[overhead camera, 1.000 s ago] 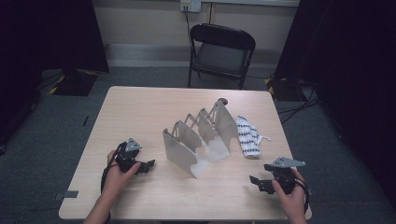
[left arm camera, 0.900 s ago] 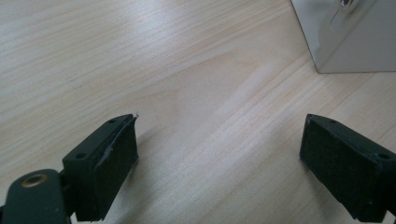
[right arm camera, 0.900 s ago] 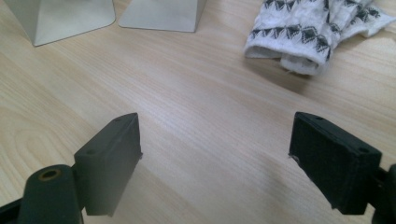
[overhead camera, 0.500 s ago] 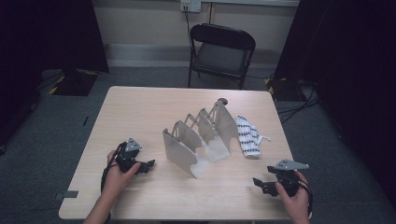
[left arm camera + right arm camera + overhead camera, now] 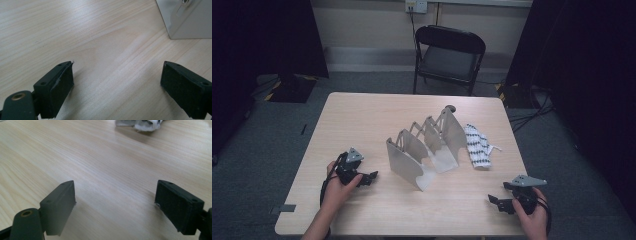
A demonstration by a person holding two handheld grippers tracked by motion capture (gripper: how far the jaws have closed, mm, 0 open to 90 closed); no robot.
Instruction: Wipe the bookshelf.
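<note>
At the left of the pale wooden table [image 5: 362, 115], the left gripper [image 5: 371, 176] sits low on the near-left part of the top, held in the person's left hand [image 5: 337, 186]. Its jaws stand wide apart with nothing between them, bare wood showing in the gap in the left gripper view. It points toward the middle of the table, where the grey folding metal rack with upright divider plates [image 5: 427, 145] stands. The nearest end plate of that rack is just beyond this gripper, and its lower corner shows at the upper right in the left gripper view [image 5: 186, 20].

The rack's long axis runs on a diagonal, from near-left to far-right, so its near end faces the left gripper and its far end leans away toward the black folding chair [image 5: 449, 55] behind the table.

Just to the right of the rack lies the white cloth with dark stripes [image 5: 477, 146], bunched flat on the wood, close to the rack's right side; I can't tell if they touch.

At the near-right edge is the right gripper [image 5: 495, 202], also spread wide and empty. The cloth lies ahead of it and well apart, showing at the top of the right gripper view [image 5: 140, 124]. I'd judge the right hand [image 5: 532, 215] nearer to the cloth, the left to the rack.
</note>
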